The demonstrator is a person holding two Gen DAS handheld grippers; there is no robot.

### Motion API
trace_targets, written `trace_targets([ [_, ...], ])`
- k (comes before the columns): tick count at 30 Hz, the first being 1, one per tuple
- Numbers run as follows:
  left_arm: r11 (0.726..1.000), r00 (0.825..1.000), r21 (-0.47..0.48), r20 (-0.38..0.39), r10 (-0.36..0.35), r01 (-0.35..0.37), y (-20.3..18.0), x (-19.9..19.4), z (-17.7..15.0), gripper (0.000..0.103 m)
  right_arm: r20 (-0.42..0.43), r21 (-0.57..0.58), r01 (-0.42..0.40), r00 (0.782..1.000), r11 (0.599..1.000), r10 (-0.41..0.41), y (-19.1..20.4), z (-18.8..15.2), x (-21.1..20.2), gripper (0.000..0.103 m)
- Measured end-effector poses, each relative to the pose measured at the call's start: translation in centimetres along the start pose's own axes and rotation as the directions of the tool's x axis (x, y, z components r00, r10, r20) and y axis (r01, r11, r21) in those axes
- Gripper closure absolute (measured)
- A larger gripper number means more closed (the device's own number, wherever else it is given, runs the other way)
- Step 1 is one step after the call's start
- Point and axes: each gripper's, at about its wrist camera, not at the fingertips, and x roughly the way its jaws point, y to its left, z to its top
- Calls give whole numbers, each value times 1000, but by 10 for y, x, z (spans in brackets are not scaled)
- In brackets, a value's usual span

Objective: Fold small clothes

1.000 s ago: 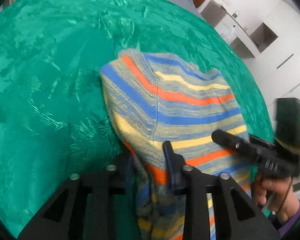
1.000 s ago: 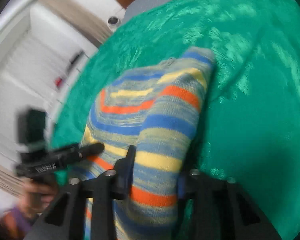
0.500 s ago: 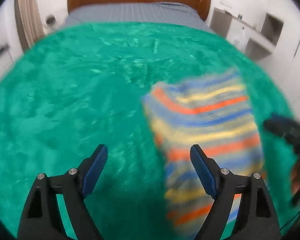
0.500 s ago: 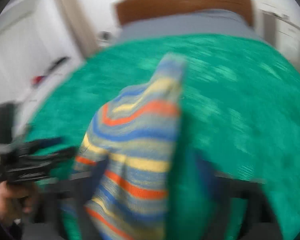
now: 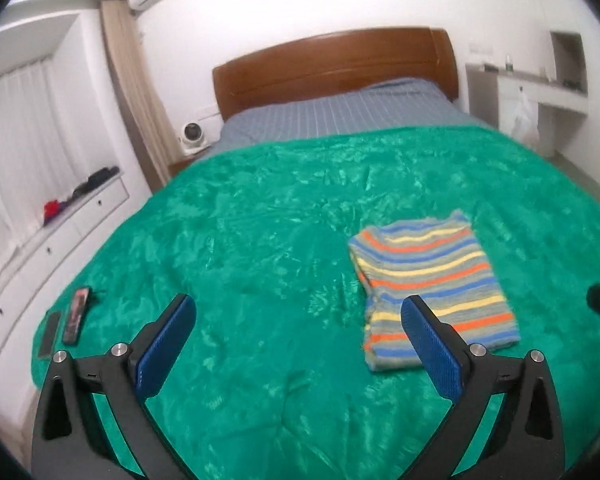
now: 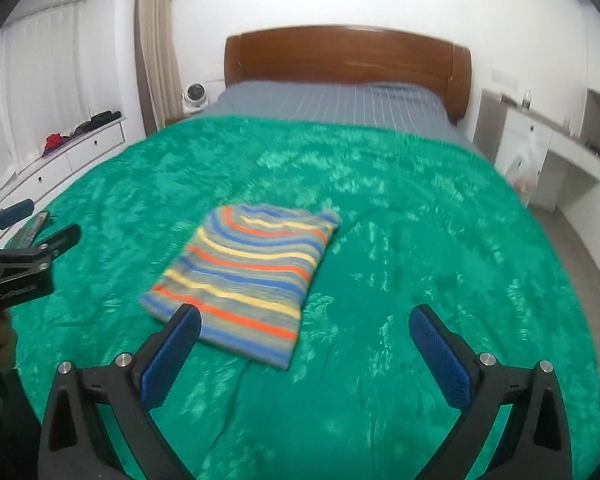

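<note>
Striped sweater (image 5: 432,280) folded (untouched); both claws spread wide, empty.

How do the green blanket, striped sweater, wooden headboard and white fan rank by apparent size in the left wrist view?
Largest to smallest:
1. green blanket
2. wooden headboard
3. striped sweater
4. white fan
Headboard and sweater look close; the headboard sits farther away, so that ranking is unsure.

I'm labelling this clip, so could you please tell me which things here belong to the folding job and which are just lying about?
Job:
- striped garment, folded, on the green blanket
- left gripper, open
- right gripper, open

Lying about:
- two remotes at the blanket's edge
- fan
- clothes on the drawers
- plastic bag
</note>
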Motion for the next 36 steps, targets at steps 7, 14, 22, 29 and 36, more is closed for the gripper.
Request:
trace_targets([
  [7, 994, 993, 3, -46, -105, 105, -5, -43, -10, 0, -14, 16, 17, 1000, 1000, -16, 23, -16, -53, 0],
  [14, 992, 983, -32, -131, -127, 124, 0, -71, -29, 0, -89, 35, -3, 996, 999, 6, 40, -35, -79, 0],
  [22, 985, 974, -56, -146, -172, 165, 7, -97, -22, 0, -81, -11, 62, 995, 998, -63, 58, -18, -109, 0],
  [29, 984, 972, -57, -156, -174, 167, 3, -91, -25, 0, -132, -16, 158, 978, 987, -159, 51, -31, -106, 0],
  [36, 982, 969, -59, -162, -189, 182, -6, -90, -28, 0, -142, -12, 175, 974, 984, -175, 42, -37, -106, 0],
])
